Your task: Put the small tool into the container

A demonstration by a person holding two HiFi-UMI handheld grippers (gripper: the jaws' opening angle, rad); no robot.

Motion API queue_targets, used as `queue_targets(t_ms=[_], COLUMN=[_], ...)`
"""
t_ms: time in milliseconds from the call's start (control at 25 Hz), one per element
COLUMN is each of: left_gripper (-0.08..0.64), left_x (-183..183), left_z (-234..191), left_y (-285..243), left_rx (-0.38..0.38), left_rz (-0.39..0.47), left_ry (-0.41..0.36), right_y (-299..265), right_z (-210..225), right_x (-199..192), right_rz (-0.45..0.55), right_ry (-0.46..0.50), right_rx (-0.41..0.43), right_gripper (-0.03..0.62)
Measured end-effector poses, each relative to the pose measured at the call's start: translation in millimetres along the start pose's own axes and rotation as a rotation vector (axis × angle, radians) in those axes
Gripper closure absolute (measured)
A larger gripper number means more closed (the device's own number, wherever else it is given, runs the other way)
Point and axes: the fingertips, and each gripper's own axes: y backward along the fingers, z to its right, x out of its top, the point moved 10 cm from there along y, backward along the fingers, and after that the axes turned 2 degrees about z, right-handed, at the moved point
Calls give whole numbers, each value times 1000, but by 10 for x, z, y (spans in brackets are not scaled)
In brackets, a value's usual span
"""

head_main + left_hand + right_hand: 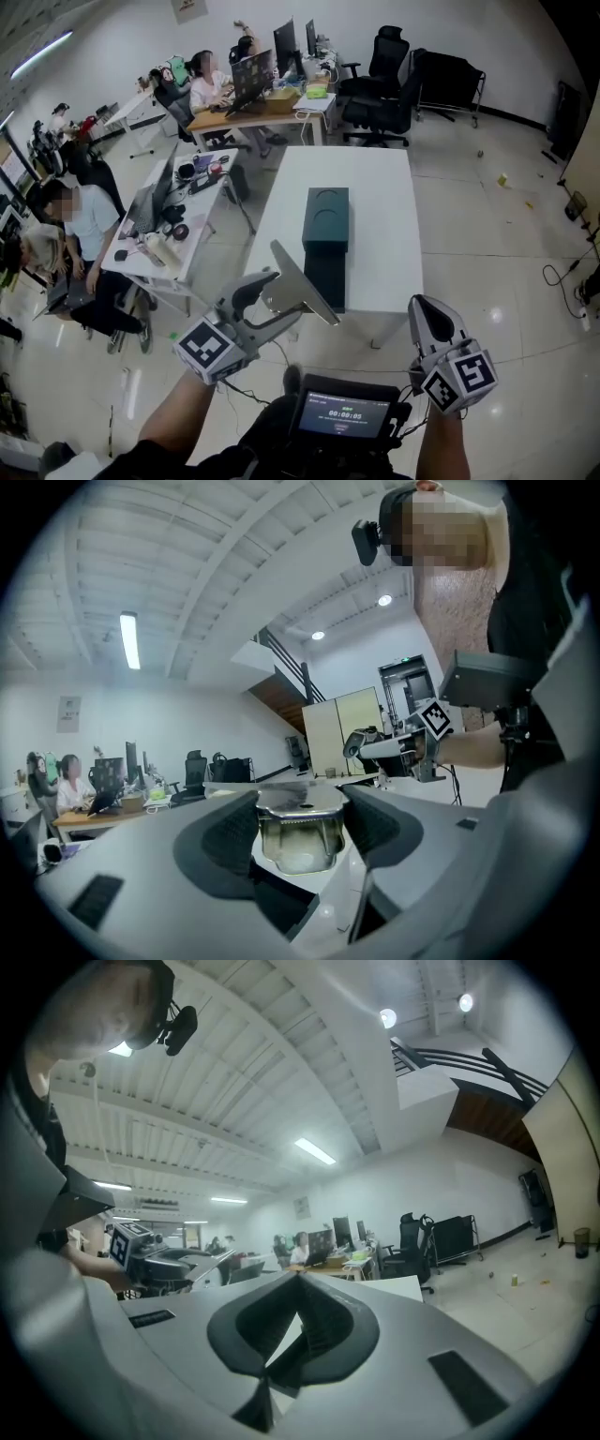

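My left gripper [274, 298] is held low in the head view, tilted up, shut on a small flat metal tool [305, 284] whose shiny blade sticks up to the right. In the left gripper view the tool [298, 841] sits clamped between the dark pads [230, 832]. A dark green rectangular container [327, 218] lies on the white table [380, 197], beyond the tool; its near end is partly hidden by the blade. My right gripper [425, 307] hovers at the lower right, shut with nothing in it, as the right gripper view [298, 1321] confirms.
A screen device [345, 412] hangs at the person's chest between the arms. Cluttered desks [173, 211] with seated people stand to the left. Black office chairs [384, 89] are behind the table. Cables [567, 272] trail on the glossy floor at the right.
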Motion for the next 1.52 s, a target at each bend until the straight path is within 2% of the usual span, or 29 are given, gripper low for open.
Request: queue_targets(t_ms=[160, 360, 520, 760, 880, 1040, 1520], left_gripper=[235, 235, 235, 235, 235, 235, 235], left_x=[-163, -584, -1058, -1836, -2133, -2331, -2640], left_z=[-394, -1225, -1803, -2363, -2440, -2386, -2299], left_y=[-148, -287, -468, -963, -1218, -1573, -2417], left_rx=[-79, -220, -297, -404, -434, -489, -492], left_rz=[-26, -61, -138, -283, -391, -474, -657], left_ry=[-7, -34, -54, -100, -134, -142, -209], right_y=[-373, -1152, -1703, -2196, -2316, -2432, -2618], right_z=[-22, -215, -294, -278, -157, 113, 935], right_x=[24, -47, -225, -443, -521, -529, -527], right_rz=[4, -13, -52, -86, -114, -128, -147], right_ry=[10, 26, 37, 29, 16, 14, -2], right_rx=[-52, -118, -179, -275, -288, -280, -248], right_gripper=[597, 597, 597, 597, 597, 597, 597])
